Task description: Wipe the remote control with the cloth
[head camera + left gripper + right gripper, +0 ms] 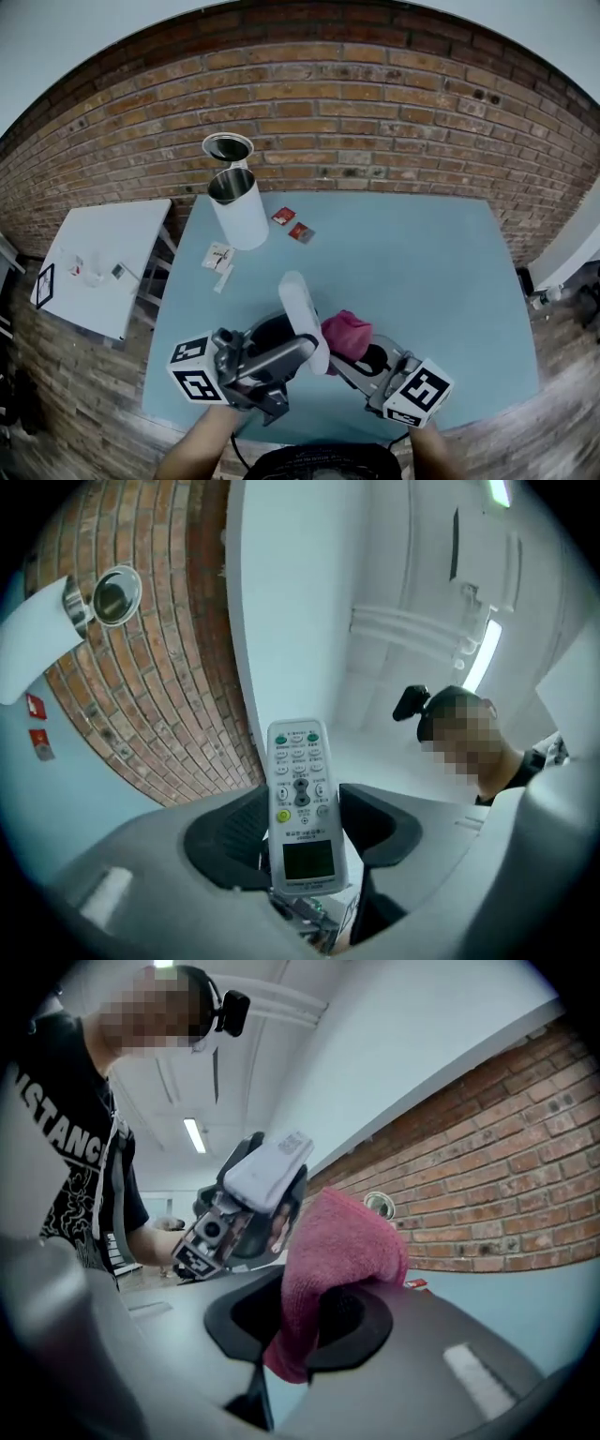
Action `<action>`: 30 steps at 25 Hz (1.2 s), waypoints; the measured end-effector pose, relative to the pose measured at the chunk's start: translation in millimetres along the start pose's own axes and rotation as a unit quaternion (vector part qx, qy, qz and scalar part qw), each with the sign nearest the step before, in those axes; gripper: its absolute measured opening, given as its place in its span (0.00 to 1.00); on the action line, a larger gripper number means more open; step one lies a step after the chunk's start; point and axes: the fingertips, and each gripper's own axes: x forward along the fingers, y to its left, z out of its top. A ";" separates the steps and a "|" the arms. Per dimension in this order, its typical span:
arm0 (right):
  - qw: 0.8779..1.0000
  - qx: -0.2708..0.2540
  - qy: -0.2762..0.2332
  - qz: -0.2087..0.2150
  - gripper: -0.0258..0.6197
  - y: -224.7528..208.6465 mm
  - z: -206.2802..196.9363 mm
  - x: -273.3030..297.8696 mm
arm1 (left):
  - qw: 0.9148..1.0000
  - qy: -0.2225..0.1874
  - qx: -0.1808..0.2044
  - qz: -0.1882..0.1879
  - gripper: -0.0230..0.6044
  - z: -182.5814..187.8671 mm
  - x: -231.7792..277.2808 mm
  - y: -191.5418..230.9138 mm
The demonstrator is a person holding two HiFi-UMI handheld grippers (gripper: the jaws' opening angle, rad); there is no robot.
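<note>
**Head view:** 2 forearms (202,439) enter from the bottom edge over the pale blue bench (431,272). The left tool (298,354) clamps a white, slab-shaped remote control (302,314), tilted upward. The right tool (367,361) clamps a fuzzy pink cloth (347,335) just beside it.

**Left gripper view:** The buttons (300,761) and display (308,860) face the camera.

**Right gripper view:** Shows the remote's labelled back (272,1168).
</note>
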 end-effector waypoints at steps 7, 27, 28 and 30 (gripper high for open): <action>0.997 -0.032 0.048 0.053 0.14 39.7 -15.1 19.6 | 1.000 -0.010 -0.018 0.002 0.42 6.6 -4.2 4.1; 0.983 -0.154 0.094 0.019 0.14 24.8 -5.7 12.2 | 0.994 0.106 -0.024 -0.003 0.42 -42.7 -0.8 2.2; 0.984 -0.151 0.097 0.015 0.14 22.7 -7.3 11.0 | 0.993 0.113 -0.017 0.006 0.42 -44.4 -0.9 4.3; 0.984 -0.147 0.097 0.002 0.14 15.8 -9.4 7.3 | 0.990 0.134 0.005 0.036 0.42 -48.3 -2.1 11.7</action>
